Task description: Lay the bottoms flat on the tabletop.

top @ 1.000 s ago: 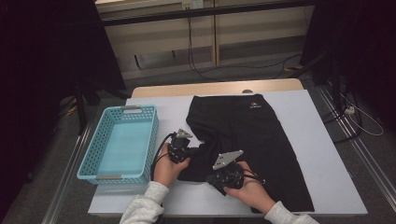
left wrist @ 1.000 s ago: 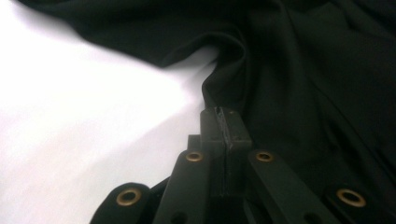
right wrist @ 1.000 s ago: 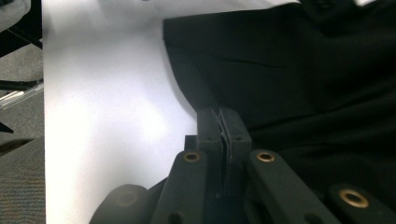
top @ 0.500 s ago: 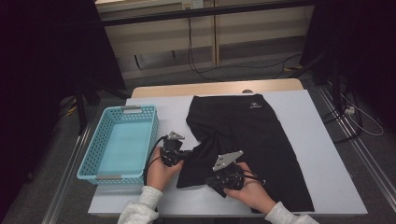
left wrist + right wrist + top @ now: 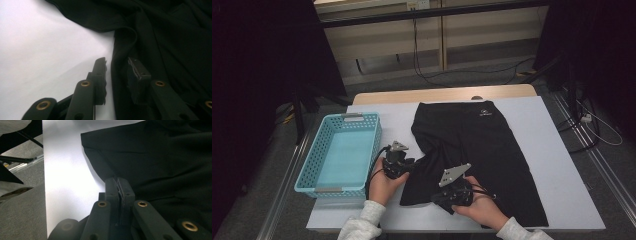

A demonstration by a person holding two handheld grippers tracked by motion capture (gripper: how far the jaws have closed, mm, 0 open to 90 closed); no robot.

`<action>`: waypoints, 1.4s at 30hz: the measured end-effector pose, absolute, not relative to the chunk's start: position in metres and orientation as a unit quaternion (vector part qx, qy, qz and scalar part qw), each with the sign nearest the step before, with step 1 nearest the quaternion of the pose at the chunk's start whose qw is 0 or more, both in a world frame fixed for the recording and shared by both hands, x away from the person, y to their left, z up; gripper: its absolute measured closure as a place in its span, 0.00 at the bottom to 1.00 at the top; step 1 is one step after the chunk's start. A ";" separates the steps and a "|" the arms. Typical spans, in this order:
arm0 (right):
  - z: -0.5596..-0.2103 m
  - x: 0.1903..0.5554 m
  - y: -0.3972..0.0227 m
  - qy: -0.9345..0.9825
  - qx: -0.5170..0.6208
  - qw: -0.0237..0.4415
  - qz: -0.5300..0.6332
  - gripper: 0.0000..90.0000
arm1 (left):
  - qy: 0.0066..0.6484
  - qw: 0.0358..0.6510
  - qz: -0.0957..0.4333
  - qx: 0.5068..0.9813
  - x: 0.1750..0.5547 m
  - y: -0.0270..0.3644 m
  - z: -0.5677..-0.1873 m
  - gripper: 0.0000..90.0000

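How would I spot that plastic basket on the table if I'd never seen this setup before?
Start at the white table, where black shorts lie spread across the middle. To the left of the shorts, along the table's left edge, sits the light blue basket. It is the one coloured thing there: rectangular, with latticed walls and nothing inside.

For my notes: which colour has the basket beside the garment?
Light blue; the basket shows best in the high view.

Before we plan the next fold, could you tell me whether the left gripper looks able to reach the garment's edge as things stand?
Probably yes: the left gripper has just been opening, and the black garment edge already lies between its parted jaws, nothing blocking.
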State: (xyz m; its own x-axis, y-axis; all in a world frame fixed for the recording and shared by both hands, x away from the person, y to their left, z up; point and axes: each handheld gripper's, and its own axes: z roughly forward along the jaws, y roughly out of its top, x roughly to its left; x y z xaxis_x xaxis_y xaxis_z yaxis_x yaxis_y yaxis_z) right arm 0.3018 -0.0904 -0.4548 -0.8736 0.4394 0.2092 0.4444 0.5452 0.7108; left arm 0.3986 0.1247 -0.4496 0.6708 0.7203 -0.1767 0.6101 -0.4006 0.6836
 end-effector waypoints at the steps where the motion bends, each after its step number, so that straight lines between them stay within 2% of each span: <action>1: -0.455 0.302 -0.090 -0.879 -0.252 0.003 -0.405 0.98 | 0.397 0.377 0.081 0.833 0.399 0.124 -0.450 0.77; 4: -0.455 0.301 -0.090 -0.879 -0.250 0.002 -0.406 0.98 | 0.386 0.384 0.081 0.835 0.403 0.119 -0.450 0.77; 7: -0.455 0.301 -0.090 -0.879 -0.250 0.003 -0.406 0.98 | 0.382 0.384 0.071 0.838 0.408 0.113 -0.453 0.81; 11: -0.455 0.301 -0.090 -0.879 -0.249 0.003 -0.407 0.98 | 0.394 0.382 0.058 0.834 0.412 0.111 -0.453 0.96; 19: -0.454 0.298 -0.089 -0.882 -0.242 0.003 -0.404 0.98 | 0.419 0.390 0.063 0.818 0.411 0.125 -0.443 0.99; 24: -0.453 0.297 -0.087 -0.885 -0.235 0.005 -0.403 0.98 | 0.454 0.370 0.048 0.809 0.412 0.134 -0.448 0.99; 28: -0.453 0.296 -0.085 -0.886 -0.231 0.010 -0.402 0.98 | 0.455 0.367 0.053 0.809 0.410 0.135 -0.450 0.98; 31: -0.453 0.296 -0.085 -0.887 -0.227 0.014 -0.402 0.98 | 0.448 0.371 0.063 0.811 0.409 0.131 -0.447 0.96; 37: -0.453 0.294 -0.084 -0.889 -0.222 0.017 -0.399 0.98 | 0.427 0.381 0.075 0.817 0.409 0.125 -0.449 0.75; 39: -0.453 0.294 -0.084 -0.890 -0.221 0.020 -0.399 0.99 | 0.417 0.382 0.086 0.820 0.409 0.122 -0.450 0.63; 42: -0.452 0.293 -0.084 -0.891 -0.217 0.021 -0.398 0.99 | 0.419 0.378 0.095 0.820 0.411 0.121 -0.452 0.59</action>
